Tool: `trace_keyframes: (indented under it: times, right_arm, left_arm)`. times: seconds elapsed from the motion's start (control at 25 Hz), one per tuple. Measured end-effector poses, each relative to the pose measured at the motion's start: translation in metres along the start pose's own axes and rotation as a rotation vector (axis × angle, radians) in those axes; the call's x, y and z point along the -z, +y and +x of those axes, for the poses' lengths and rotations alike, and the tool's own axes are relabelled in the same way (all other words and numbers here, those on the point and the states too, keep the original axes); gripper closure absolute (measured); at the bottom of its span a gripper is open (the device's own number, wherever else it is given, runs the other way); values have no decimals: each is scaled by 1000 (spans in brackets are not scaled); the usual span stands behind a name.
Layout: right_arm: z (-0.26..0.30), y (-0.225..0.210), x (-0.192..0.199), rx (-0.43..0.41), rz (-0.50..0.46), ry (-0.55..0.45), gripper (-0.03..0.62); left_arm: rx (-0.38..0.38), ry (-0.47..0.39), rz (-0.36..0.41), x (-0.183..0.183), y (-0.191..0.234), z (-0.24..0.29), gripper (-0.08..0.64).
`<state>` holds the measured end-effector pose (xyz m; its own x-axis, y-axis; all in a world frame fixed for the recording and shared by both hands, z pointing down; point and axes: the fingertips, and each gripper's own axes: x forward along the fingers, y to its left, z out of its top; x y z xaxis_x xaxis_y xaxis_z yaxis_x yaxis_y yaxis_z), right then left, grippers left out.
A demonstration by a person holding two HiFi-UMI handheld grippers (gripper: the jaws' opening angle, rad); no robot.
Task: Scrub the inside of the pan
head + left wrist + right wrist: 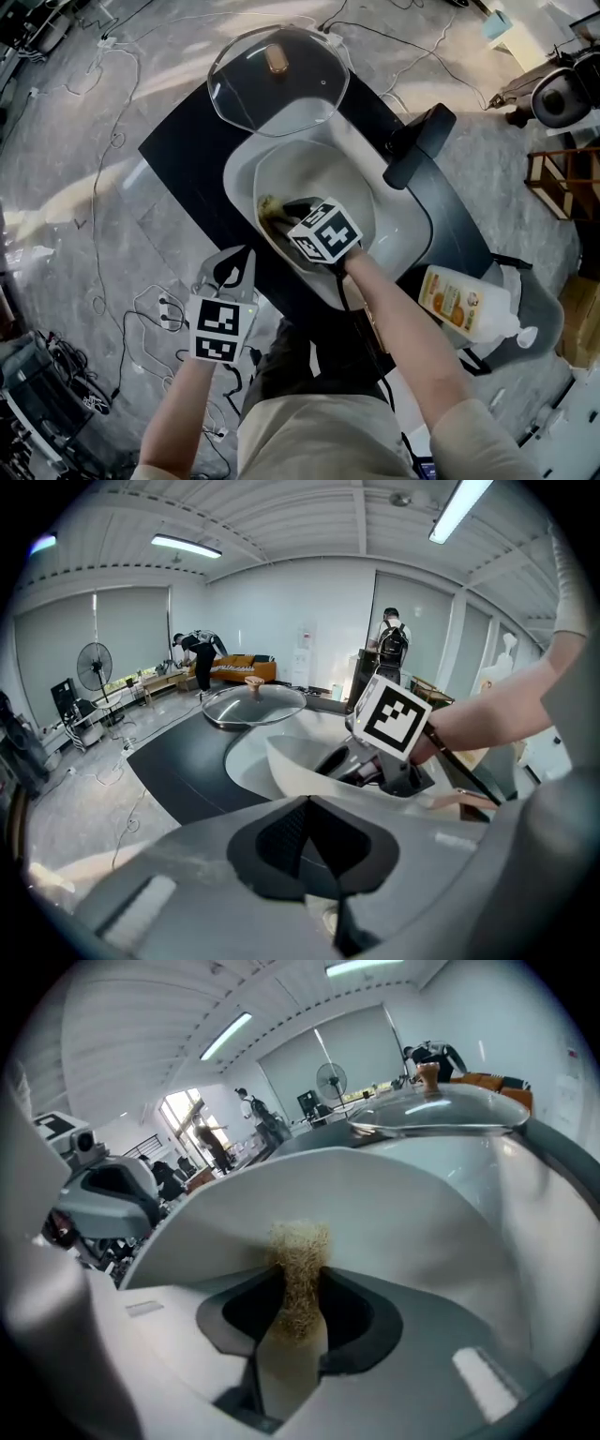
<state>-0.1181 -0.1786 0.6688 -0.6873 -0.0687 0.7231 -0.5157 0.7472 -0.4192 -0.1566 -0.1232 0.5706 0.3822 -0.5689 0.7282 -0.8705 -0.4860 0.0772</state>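
Right gripper [284,216]: angled down into the white pan [367,192], fingers clamping a tan scrubber [298,1274].
Left gripper [234,270]: near bench [187,141] edge, fingers together, empty.
Right gripper view: fibrous scrubber tip at pan wall.

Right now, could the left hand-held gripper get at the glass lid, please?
Probably yes. The left hand-held gripper hangs empty, jaws shut, off the near edge of the table. The glass lid lies uncovered at the far end, and nothing stands between them on that side.
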Motion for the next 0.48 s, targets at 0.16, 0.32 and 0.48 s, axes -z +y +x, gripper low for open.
trace_keyframes:
  times: [0.16,0.32,0.48]
  right_arm:
    - [9,-34,-16,158,-1,-41,462]
    - [14,-68,-15,311,-88,16,463]
    - [9,-107,11,457,-258,194,468]
  left_arm:
    - [0,12,-9,6,1,-2,558]
    - [-4,22,-8,13,3,-1,558]
    - [-1,27,5,14,3,0,558]
